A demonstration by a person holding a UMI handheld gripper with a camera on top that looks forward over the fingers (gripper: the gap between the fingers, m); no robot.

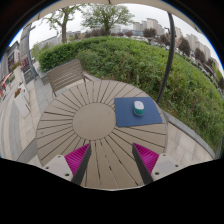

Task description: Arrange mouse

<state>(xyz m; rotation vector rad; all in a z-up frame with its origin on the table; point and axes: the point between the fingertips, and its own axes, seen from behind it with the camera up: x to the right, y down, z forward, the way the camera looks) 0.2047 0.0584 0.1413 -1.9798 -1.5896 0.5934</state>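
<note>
Outdoors, above a round slatted wooden surface (85, 120). Mouse (139, 107) sitting on a blue pad (137, 112), beyond the claw (112, 158) and off toward its right finger, well apart from both tips. Looks pale, small, roughly centred on the pad; orientation too small to tell.

Step in hand, judging by the layout: the approach, with no contact yet. To do it well: swing right and forward until the mouse lies on the midline between the 2 fingers, then descend low and level so the tips straddle its sides rather than its top. Keeping the spread wide until both magenta pads (77, 157) flank the body should avoid nudging it off the pad. Closing slowly matters, since a smooth rounded shell could squirt out under uneven pressure. Gaps between slats could also catch a fingertip if dragged along the wood.

Claw: spread wide, nothing between the fingers, holding nothing, apparently hovering over the near edge of the surface.

Beyond: a chair (66, 73) at the far rim, a grassy bank (150, 60), a dark pole (169, 50).
</note>
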